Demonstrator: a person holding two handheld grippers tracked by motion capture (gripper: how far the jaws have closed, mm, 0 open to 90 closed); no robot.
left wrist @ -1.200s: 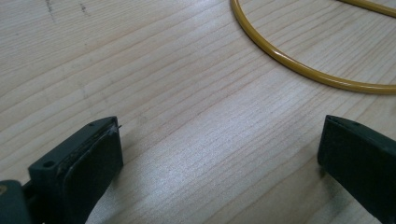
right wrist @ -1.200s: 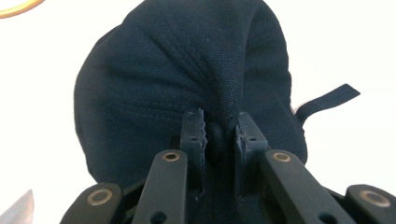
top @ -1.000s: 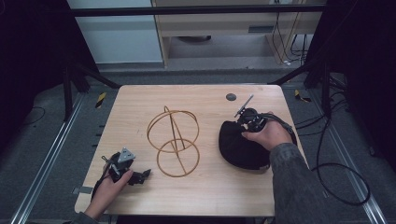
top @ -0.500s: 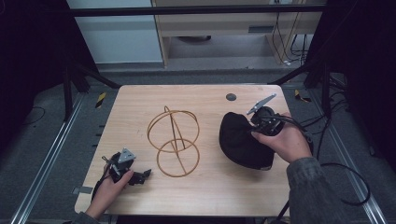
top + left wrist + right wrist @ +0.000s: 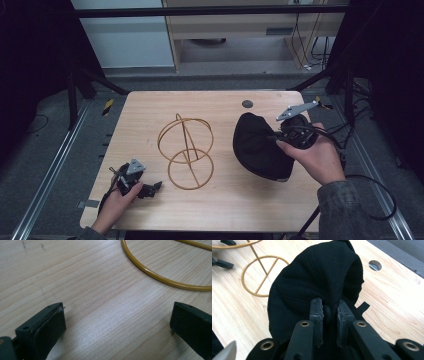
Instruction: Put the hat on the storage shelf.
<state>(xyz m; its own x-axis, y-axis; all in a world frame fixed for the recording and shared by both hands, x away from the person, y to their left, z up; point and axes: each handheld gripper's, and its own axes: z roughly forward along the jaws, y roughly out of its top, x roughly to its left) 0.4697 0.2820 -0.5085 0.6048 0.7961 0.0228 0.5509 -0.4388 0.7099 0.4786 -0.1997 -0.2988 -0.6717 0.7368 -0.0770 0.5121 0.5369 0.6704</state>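
A black fabric cap [image 5: 257, 145] lies at the right of the wooden table [image 5: 220, 215], lifted at its right edge. My right gripper [image 5: 280, 136] is shut on a bunched fold of that cap [image 5: 317, 280], its two pads [image 5: 316, 312] pinching the cloth between them. A gold wire stand [image 5: 186, 150] of two rings on a stem sits mid-table. My left gripper [image 5: 152, 188] rests at the front left, open, with bare wood between its pads [image 5: 50, 327]. An arc of the gold ring [image 5: 160, 277] curves just ahead of it.
A small dark round grommet [image 5: 247, 104] is set in the table near the back edge, also seen as the grommet [image 5: 375, 265] beyond the cap. Black frame bars stand at both sides, and cables hang off the right.
My right gripper has risen and moved right, pulling the cap's edge up with it. The left hand has stayed where it was.
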